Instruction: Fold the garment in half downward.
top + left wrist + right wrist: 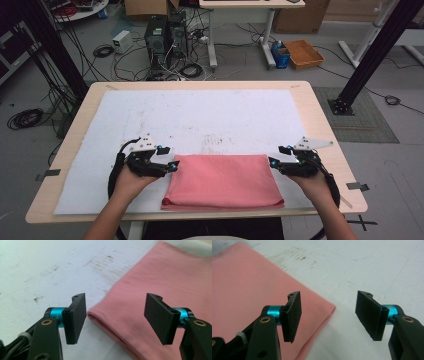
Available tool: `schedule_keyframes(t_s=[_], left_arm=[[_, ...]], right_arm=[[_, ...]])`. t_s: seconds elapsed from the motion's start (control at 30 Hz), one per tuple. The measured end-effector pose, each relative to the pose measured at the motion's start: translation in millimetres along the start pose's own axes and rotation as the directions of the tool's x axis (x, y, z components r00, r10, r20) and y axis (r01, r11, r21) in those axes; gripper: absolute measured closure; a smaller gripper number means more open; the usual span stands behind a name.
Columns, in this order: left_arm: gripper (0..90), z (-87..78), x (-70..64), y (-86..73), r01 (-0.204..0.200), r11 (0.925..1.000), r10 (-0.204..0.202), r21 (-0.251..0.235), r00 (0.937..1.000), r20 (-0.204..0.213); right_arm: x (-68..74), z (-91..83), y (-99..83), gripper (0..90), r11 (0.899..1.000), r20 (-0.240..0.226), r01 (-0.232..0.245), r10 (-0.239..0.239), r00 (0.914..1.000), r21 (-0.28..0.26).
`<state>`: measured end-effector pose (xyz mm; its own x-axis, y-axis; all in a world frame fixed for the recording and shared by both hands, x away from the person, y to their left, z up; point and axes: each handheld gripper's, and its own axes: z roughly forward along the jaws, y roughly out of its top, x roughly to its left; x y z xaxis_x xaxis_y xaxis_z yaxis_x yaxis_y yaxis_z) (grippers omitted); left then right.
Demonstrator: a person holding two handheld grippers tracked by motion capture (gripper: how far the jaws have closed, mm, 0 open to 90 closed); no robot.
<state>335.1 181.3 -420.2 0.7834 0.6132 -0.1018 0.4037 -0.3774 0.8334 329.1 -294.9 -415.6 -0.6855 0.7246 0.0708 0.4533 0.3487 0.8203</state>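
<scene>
At the near edge of the table (320, 107), two forearms come in from the bottom of the high view, each hand wrapped around a gripper. The left gripper (171, 165) sits just beside the far left corner of a folded pink cloth (222, 181), and the right gripper (272, 162) sits just beside the far right corner, so the two flank the cloth's far edge. The cloth lies flat near the person's side of the table, on a white sheet (200, 115) that covers most of the tabletop, with its near edge close to the sheet's front border. In the left gripper view the left gripper (115, 315) has its jaws spread wide apart with nothing between the pads, and the cloth (160, 282) corner with its layered fold edge lies below the gap, reaching away to the upper right. In the right gripper view the right gripper (328, 315) is likewise spread wide and holds nothing; the cloth (249, 285) corner lies under and beyond its left jaw, while the right jaw hangs over bare white sheet (362, 267). Farther out, the sheet carries dark smudges just past the cloth's far edge. Beyond the table, cables, computer cases (165, 32) and an orange tray (304, 53) sit on the floor
</scene>
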Motion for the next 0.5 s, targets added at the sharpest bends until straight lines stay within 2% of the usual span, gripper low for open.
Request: schedule_keyframes(t_s=[0.1, 0.2, 0.33, 0.5], left_arm=[[34.3, 13.5, 7.0, 1.3, 0.009, 0.9993, -0.009, 0.035, 0.9998, -0.016], [34.2, 19.3, 11.9, 1.3, 0.034, 0.9992, -0.034, 0.020, 0.9993, -0.013], [34.3, 22.6, 15.9, -0.9, 0.042, 0.9984, -0.041, 0.038, 0.9990, -0.015], [34.3, 22.1, 15.1, -1.5, 0.044, 0.9978, -0.044, 0.049, 0.9990, -0.012]], right_arm=[[-10.3, 23.2, 6.3, 40.2, 0.999, 0.005, -0.013, 0.013, 0.9999, 0.035], [-16.3, 37.1, 6.5, 40.7, 0.995, 0.000, -0.047, 0.047, 0.9989, 0.082], [-15.7, 39.1, 3.5, 42.2, 0.996, -0.024, -0.049, 0.051, 0.9984, 0.077], [-15.0, 39.5, -0.4, 42.6, 0.996, -0.026, -0.042, 0.044, 0.9987, 0.084]])
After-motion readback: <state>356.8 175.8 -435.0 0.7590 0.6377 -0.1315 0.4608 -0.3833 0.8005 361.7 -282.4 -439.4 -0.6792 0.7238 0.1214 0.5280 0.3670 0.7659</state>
